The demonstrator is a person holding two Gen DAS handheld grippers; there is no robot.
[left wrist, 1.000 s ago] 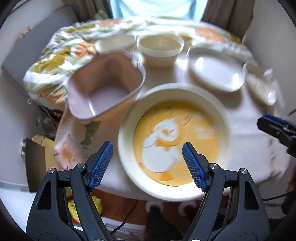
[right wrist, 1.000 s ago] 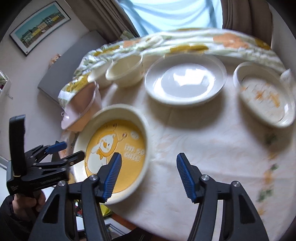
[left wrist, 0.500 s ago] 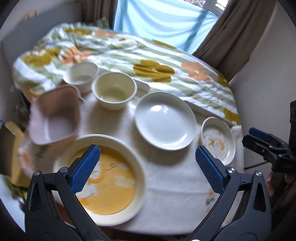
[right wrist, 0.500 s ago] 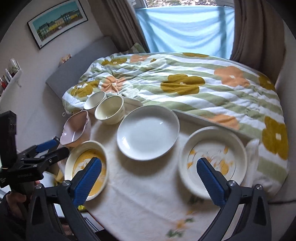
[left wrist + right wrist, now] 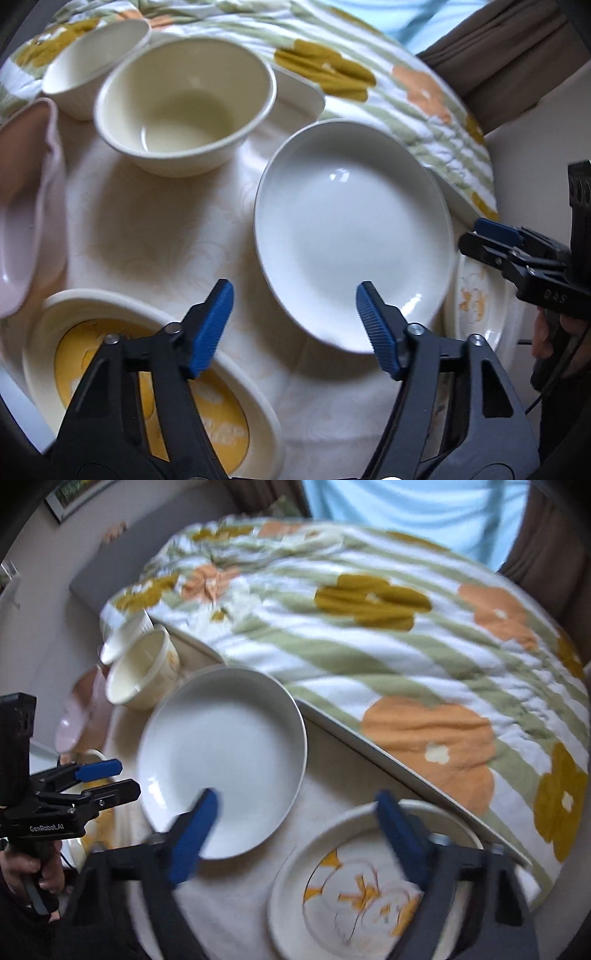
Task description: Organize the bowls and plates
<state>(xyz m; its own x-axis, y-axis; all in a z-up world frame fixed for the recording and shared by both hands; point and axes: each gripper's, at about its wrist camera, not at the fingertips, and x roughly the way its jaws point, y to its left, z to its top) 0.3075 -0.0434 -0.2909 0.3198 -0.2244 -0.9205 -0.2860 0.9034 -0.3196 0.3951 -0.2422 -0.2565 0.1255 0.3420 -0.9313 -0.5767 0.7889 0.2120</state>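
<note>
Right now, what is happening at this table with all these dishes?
A person holds a gripper in each hand above a table of plates and bowls. The left gripper is over the near edge of the plain white plate, and the right gripper is over the gap between that plate and the orange-patterned plate. Both sets of jaws are closing with nothing between them. The cream bowl and yellow cartoon plate sit untouched; nothing is stacked yet.

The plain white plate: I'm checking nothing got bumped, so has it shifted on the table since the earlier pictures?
No. The plain white plate sits between the cream bowl and the orange-patterned plate as before; only the cameras moved.
</note>
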